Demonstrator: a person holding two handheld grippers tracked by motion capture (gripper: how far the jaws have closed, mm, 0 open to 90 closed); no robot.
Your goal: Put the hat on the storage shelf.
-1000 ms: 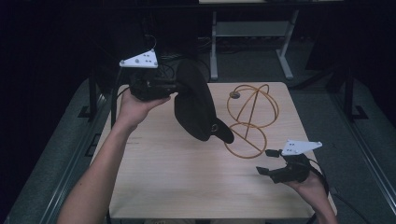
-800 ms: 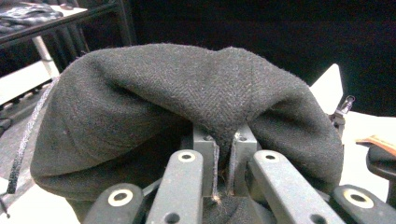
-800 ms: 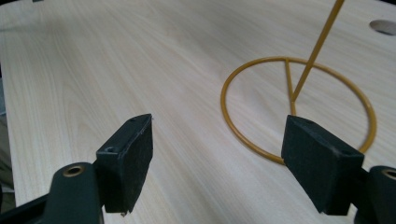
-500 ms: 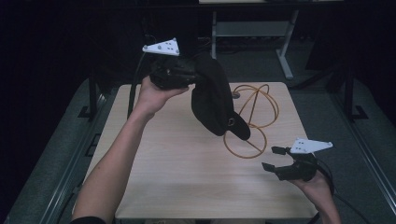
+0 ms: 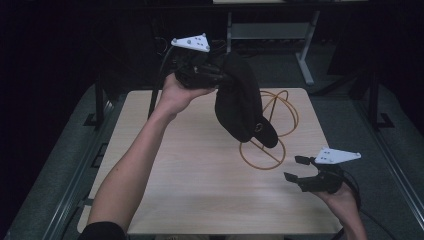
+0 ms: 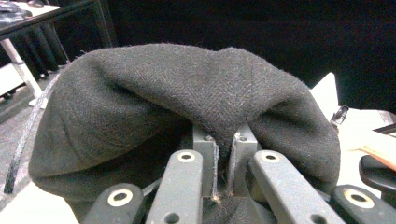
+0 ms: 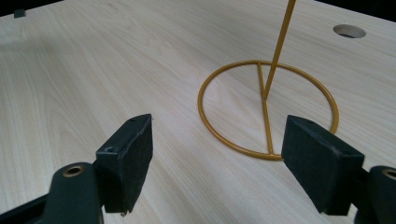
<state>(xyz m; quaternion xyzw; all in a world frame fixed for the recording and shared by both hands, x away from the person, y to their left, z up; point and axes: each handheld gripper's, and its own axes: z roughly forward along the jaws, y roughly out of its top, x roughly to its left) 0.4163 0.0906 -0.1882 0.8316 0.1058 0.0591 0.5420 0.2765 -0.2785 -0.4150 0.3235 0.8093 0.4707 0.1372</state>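
Observation:
A dark woollen cap [image 5: 240, 105] hangs in the air over the far half of the table, and my left gripper [image 5: 220, 80] is shut on a fold of it. In the left gripper view the jaws of that gripper [image 6: 223, 140] pinch the cloth of the cap [image 6: 177, 93], which bulges over them. A yellow wire stand [image 5: 263, 168] rises just right of and behind the cap, whose peak hangs in front of the stand's rod. My right gripper [image 5: 295, 168] hovers low at the table's front right, open and holding nothing [image 7: 217, 158], and looks at the stand's base ring [image 7: 264, 112].
The light wooden table [image 5: 165, 165] is bare on its left and front. A round hole [image 7: 349, 31] is cut in its top beyond the stand. Metal frame legs [image 5: 305, 55] stand behind the table, and dark floor lies on both sides.
My left hand has carried the cap to the right and a little higher, closer to the wire stand. The right gripper has stayed almost in place, still open.

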